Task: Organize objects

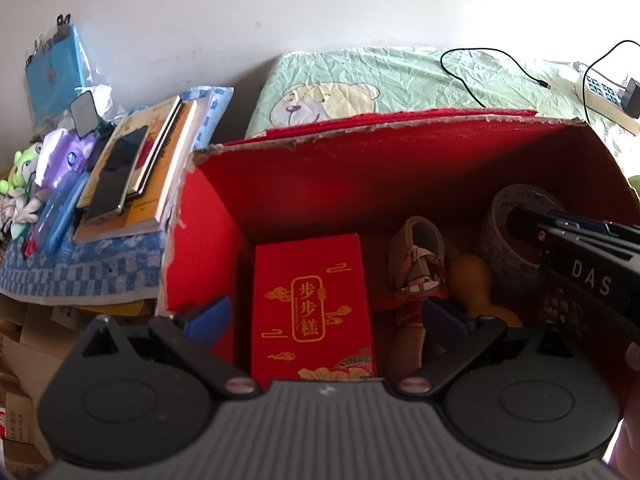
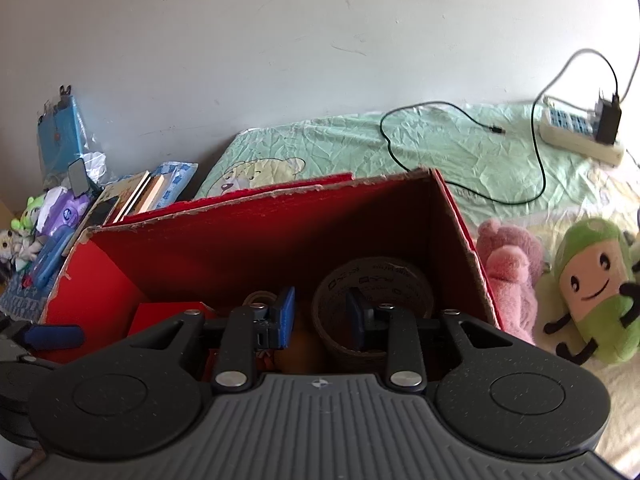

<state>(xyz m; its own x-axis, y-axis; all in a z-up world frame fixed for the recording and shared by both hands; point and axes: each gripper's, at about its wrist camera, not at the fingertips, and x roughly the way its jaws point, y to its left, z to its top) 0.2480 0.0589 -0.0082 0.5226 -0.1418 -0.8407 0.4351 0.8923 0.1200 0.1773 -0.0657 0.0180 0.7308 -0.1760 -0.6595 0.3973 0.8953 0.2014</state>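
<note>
Gold "步步糕" on red packet (image 1: pixel 312 308)

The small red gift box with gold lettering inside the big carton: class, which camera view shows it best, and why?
The left wrist view. There the small red gift box faces the camera, gold lettering readable, on the floor of the red carton. The right wrist view shows only a red corner of it behind the claw's linkage.
</note>
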